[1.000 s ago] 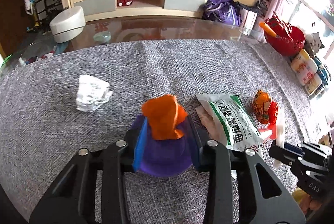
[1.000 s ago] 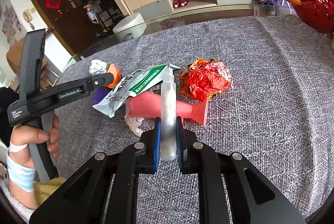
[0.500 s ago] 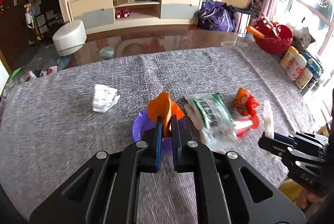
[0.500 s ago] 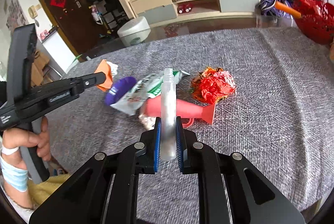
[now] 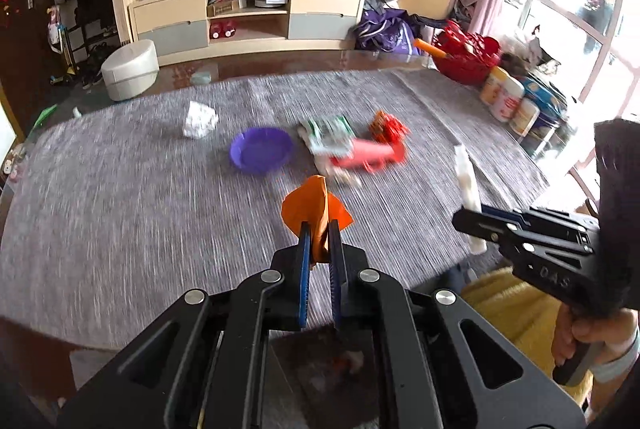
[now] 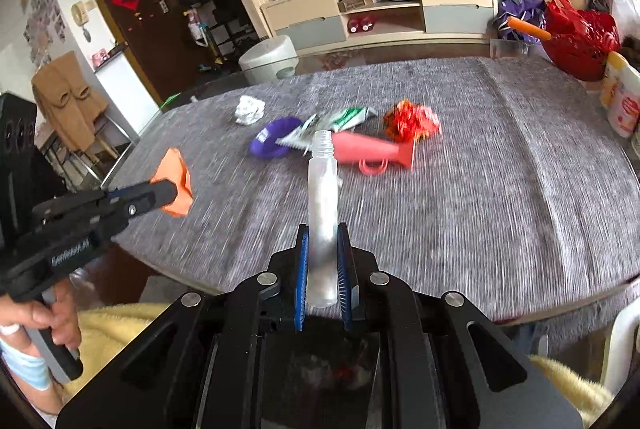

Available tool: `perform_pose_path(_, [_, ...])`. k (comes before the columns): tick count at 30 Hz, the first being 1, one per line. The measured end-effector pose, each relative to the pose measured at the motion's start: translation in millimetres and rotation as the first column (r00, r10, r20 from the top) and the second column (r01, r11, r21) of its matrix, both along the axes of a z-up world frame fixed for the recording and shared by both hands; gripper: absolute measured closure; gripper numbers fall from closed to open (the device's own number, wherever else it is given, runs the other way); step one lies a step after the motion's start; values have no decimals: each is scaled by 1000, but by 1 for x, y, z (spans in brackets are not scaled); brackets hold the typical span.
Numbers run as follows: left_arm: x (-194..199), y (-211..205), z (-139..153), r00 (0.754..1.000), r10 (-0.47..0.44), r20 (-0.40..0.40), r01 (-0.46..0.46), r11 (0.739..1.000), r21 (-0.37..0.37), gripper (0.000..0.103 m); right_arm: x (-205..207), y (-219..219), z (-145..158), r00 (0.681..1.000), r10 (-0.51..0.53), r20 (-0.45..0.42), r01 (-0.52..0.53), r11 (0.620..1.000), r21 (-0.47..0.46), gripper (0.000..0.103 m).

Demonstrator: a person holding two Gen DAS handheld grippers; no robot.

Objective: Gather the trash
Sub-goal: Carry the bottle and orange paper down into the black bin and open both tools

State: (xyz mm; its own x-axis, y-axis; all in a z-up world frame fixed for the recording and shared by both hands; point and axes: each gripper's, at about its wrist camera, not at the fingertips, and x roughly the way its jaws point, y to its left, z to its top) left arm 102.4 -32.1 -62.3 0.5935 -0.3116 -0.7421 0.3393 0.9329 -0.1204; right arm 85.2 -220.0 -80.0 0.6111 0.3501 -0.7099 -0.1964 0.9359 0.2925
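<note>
The left tool (image 5: 320, 241) is pinching a crumpled piece of orange paper (image 5: 316, 207), and it holds the paper in the air above the near edge of the tabletop (image 5: 120, 213). The right tool (image 6: 323, 269) is pressed on a clear plastic bottle (image 6: 322, 197), gripping its lower part, so the open neck points forward over the grey cloth. I judge both things are very light. The paper is soft and it can slip or tear if the grip is only on a thin corner, so a hold on the thick folded part is safer. The bottle looks thin and smooth, so a grip across the middle of the body is better than near the round bottom. On the tabletop lie a white paper ball (image 5: 199, 119), a purple bowl (image 5: 261, 150), a green and white packet (image 5: 329, 135), a pink horn-shaped toy (image 6: 374, 151) and a red-orange crumpled wrapper (image 6: 412, 120), all near each other.
</note>
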Motion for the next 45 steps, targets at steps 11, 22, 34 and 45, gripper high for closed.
perform_pose_path(11, [-69,3,-55,992,-6,-130,2,1000,-31,96,-51,17,-48,994,40,-102,-40,999,-7,88])
perform_pose_path(22, [-97,5,-131,958,3,-285,-15,999,-39,96,-65,29,-110,966,59,-250,-65,998,-15,88])
perform_pose_path(34, [-105,0,-168,925,-3,-380,-7,1000,-24,90,-67,31,-137,937,61,-344,-64,998,4,86])
perform_pose_path(45, [-100,7,-167,923,26,-384,-31,999,-9,50,-60,15,-130,939,3,-344,-3,1000,0,67])
